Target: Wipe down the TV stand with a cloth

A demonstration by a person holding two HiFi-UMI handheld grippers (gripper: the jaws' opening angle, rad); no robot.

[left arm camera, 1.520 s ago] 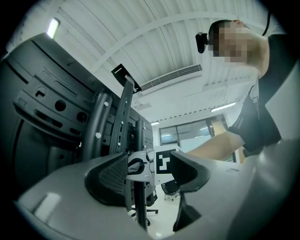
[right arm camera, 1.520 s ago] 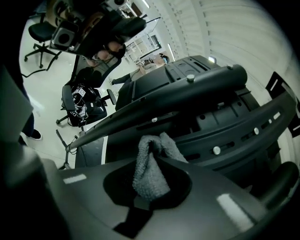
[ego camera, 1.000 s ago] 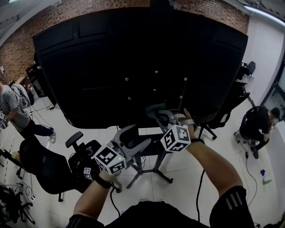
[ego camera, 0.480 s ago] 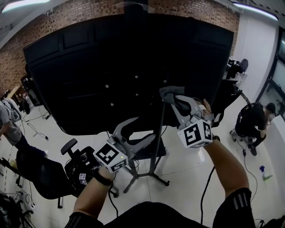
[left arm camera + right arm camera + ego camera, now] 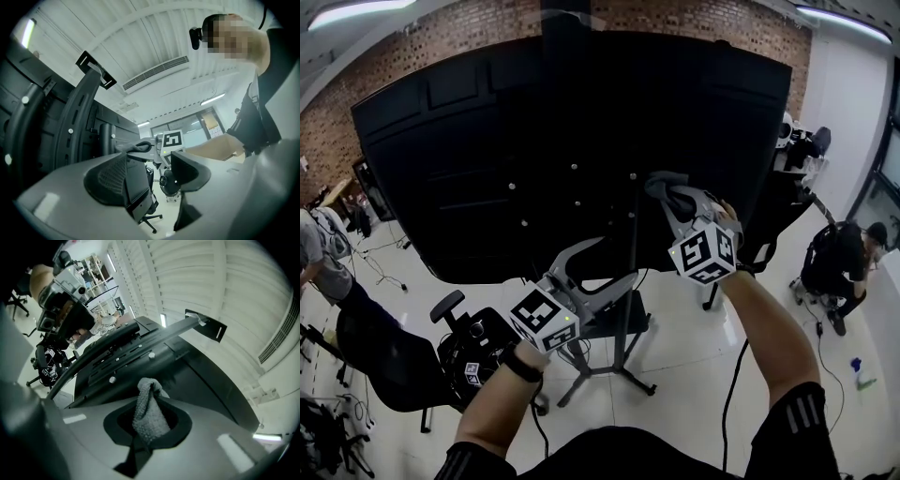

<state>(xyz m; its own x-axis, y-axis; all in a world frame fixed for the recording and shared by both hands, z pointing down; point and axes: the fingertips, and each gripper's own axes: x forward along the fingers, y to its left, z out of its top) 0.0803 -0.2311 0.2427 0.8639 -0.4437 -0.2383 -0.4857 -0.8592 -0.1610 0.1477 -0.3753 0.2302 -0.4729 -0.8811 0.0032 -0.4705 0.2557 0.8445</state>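
Head view showed my right fingers (image 5: 680, 202) gripping the cloth (image 5: 149, 416) just right of the stand's post (image 5: 633, 253); left fingers (image 5: 609, 292) wide, empty

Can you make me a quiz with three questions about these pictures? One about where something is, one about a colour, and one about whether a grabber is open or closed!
1. Where is the grey towelling cloth?
A. On the floor.
B. Between the right gripper's jaws.
C. On a chair.

2. What colour is the brick wall behind the large black flat TV?
A. Blue.
B. Reddish-brown.
C. Yellow.

3. How do the left gripper's jaws stand?
A. Apart, nothing between.
B. Shut on the cloth.
C. Shut tight, empty.

Answers: B, the right gripper view shows the cloth pinched there; B, the bricks above the TV show it; A, its own view shows a gap with only air.
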